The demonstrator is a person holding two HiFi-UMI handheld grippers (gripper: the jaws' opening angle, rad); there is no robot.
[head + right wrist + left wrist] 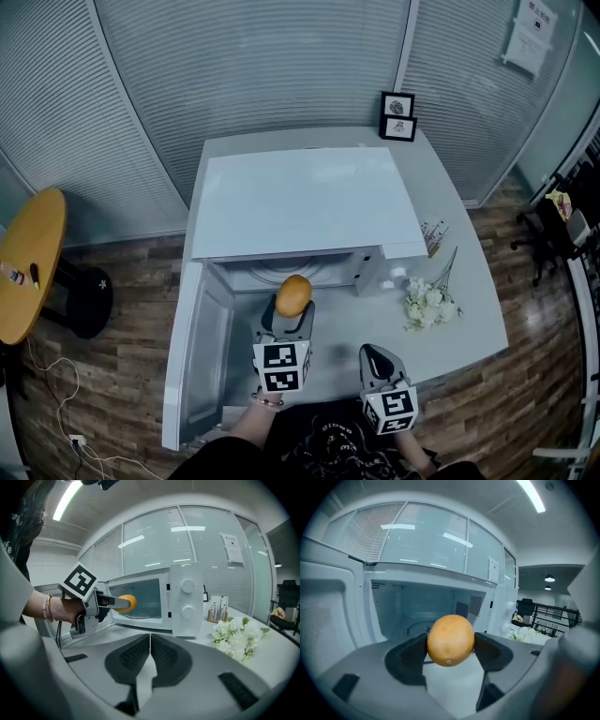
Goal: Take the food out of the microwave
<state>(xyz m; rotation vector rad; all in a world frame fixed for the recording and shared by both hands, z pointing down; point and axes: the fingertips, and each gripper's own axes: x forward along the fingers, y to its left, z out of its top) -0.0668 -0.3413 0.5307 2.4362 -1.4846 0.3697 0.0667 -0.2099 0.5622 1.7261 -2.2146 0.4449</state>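
Note:
An orange (pixel 293 295) (pixel 451 640) (pixel 126 603) is held in the air just in front of the open white microwave (pixel 309 202) (pixel 417 602) (pixel 159 602). My left gripper (pixel 292 309) (pixel 451 649) is shut on the orange, a pad pressing on each side. The microwave's door (pixel 199 352) hangs open to the left, and the glass turntable (pixel 417 629) inside is bare. My right gripper (pixel 373 357) (pixel 150 656) hovers over the table (pixel 469 309) near its front edge, shut with nothing between its pads.
A bunch of white flowers (pixel 428 300) (pixel 236 637) lies on the table right of the microwave, a small printed card stand (pixel 434 236) (pixel 216 609) behind it. Two framed pictures (pixel 397 116) stand at the back. A round yellow side table (pixel 28 262) is at far left.

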